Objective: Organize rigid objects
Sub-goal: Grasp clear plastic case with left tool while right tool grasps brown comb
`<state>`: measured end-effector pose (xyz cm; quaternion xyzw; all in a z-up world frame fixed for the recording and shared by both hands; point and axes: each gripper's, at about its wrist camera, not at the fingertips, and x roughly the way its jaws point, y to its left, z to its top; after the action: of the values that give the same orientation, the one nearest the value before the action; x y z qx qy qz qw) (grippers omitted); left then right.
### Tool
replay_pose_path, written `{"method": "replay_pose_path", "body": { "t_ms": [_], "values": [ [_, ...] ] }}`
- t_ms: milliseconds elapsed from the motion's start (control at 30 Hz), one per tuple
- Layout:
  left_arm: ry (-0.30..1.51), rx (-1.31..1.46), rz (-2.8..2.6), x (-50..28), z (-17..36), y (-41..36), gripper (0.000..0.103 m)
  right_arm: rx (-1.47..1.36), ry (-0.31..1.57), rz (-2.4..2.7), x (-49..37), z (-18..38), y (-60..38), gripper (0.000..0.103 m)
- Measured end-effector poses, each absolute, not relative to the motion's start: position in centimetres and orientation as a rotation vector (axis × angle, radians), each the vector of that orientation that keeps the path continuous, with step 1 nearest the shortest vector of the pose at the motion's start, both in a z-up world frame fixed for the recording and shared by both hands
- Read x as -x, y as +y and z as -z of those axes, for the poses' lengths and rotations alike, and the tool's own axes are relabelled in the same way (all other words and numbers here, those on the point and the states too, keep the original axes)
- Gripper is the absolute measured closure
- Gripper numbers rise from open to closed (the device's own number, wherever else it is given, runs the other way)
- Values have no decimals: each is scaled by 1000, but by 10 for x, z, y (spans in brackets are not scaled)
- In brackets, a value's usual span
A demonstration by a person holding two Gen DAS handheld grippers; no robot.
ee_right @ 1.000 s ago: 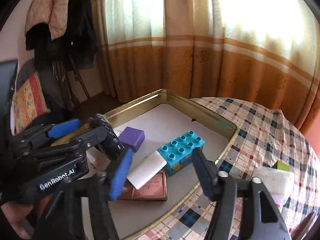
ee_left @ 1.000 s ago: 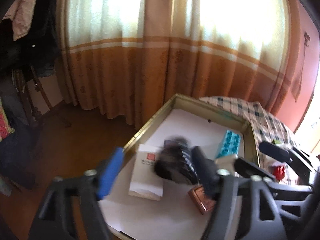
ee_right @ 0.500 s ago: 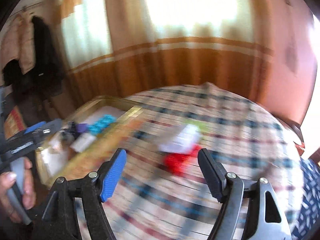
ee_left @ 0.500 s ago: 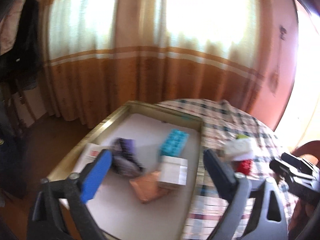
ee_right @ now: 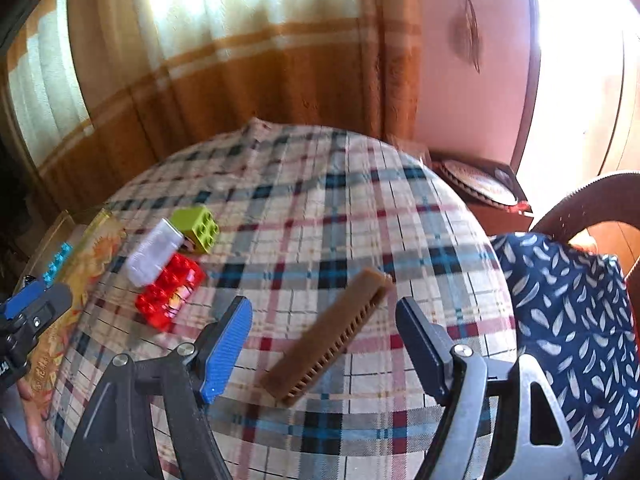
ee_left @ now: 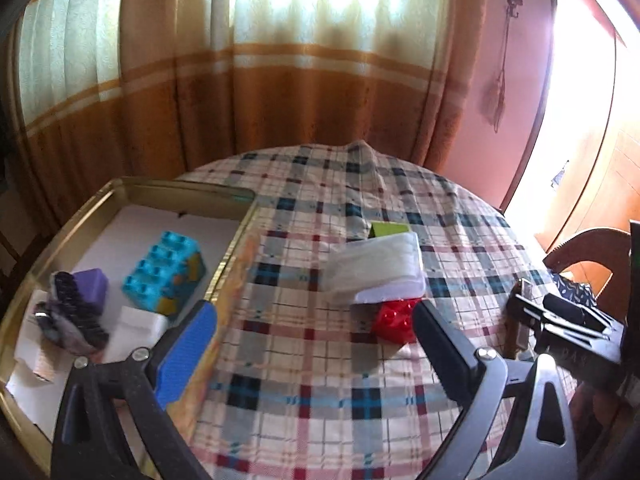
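The right gripper [ee_right: 324, 346] hovers over the checked tablecloth [ee_right: 320, 200] with jaws parted and empty; the brown comb [ee_right: 328, 340] lies flat on the cloth in line with the gap, its teeth toward the right finger, touching neither pad. The left gripper [ee_left: 316, 350] stands wide apart over bare cloth, holding nothing; the red brick [ee_left: 394, 320] sits just beside its right fingertip, under a white packet [ee_left: 376, 268], with a green brick [ee_left: 388, 228] behind. The gold tray [ee_left: 168, 188] at the left table edge holds a blue brick [ee_left: 164, 272], a purple block [ee_left: 94, 284] and a dark brush [ee_left: 72, 316]; open cloth surrounds the comb on all sides.
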<state>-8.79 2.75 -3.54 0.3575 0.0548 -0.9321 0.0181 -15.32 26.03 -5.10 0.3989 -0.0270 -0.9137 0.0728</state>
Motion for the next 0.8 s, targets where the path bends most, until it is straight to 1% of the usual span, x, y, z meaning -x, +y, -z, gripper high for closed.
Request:
{"method": "replay_pose_path", "body": {
  "t_ms": [67,167,200,267,367,467,667,800],
  "values": [
    [167,-1122,2898,93,39,32,4,-1210,-82,2722,154,54,259,27],
    [155,-1119,2915,94,39,37,4,-1241,-31,2684,156,61,253,27],
    [150,-1117,2922,95,38,38,4,-1273,-27,2663,158,65,252,29],
    [142,-1124,2943,98,38,42,3,-1283,-41,2649,158,67,253,46],
    [137,-1159,2962,111,43,49,4,-1282,14,2646,156,69,250,53],
    [163,-1183,2979,119,47,52,4,-1271,51,2642,154,69,248,58],
    [166,-1237,2974,141,59,56,3,-1265,57,2630,152,68,245,58],
    [229,-1264,2962,150,66,51,3,-1264,75,2628,152,69,243,58]
  ]
}}
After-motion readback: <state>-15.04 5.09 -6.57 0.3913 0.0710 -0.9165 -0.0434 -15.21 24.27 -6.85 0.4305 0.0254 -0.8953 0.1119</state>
